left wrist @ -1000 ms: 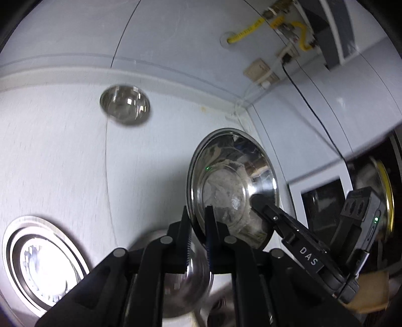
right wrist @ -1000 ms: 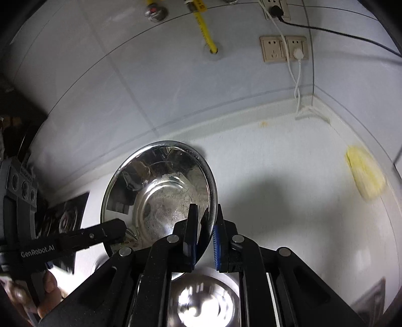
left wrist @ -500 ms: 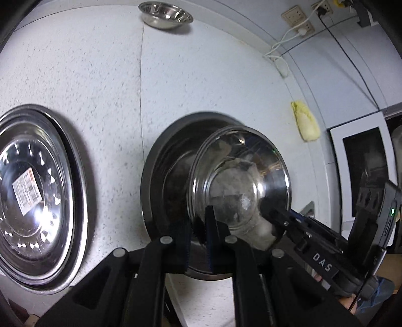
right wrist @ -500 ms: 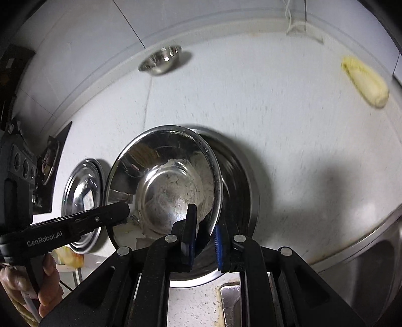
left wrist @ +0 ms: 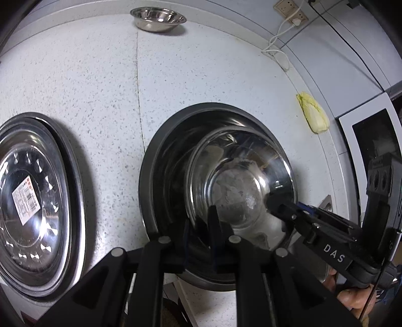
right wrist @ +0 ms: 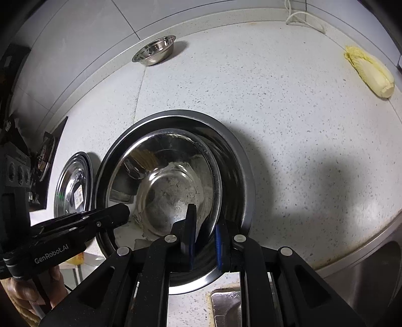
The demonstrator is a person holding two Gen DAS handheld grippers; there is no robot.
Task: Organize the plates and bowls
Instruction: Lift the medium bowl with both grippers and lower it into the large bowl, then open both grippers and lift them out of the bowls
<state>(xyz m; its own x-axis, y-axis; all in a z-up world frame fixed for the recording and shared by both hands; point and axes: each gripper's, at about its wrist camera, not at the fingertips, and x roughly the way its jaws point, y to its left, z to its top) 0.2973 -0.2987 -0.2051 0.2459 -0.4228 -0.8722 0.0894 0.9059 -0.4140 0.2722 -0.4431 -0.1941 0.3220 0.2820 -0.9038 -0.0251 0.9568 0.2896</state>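
A medium steel bowl [left wrist: 238, 191] [right wrist: 163, 191] with a dull, smeared bottom sits inside a larger steel bowl [left wrist: 163, 163] [right wrist: 236, 176] on the speckled white counter. My left gripper [left wrist: 201, 226] straddles its near-left rim; the jaws are opening, and the rim stands between them with a dark gap beside it. My right gripper [right wrist: 204, 234] is shut on the opposite rim, one finger inside and one outside. Each gripper also shows in the other's view, with a hand behind it. A stack of steel plates [left wrist: 32, 196] [right wrist: 72, 186] lies to the left.
A small steel bowl [left wrist: 158, 18] [right wrist: 154, 51] stands at the back by the wall. A yellow-green cabbage [left wrist: 314, 113] [right wrist: 369, 73] lies at the far right. A sink [right wrist: 364, 276] is at the near right, and a white appliance [left wrist: 371, 140] with a dark window beyond the counter.
Both grippers came down together with the tilted medium bowl and set it into the larger bowl. Since half a second ago they have kept still, and the left jaws stand slightly wider.
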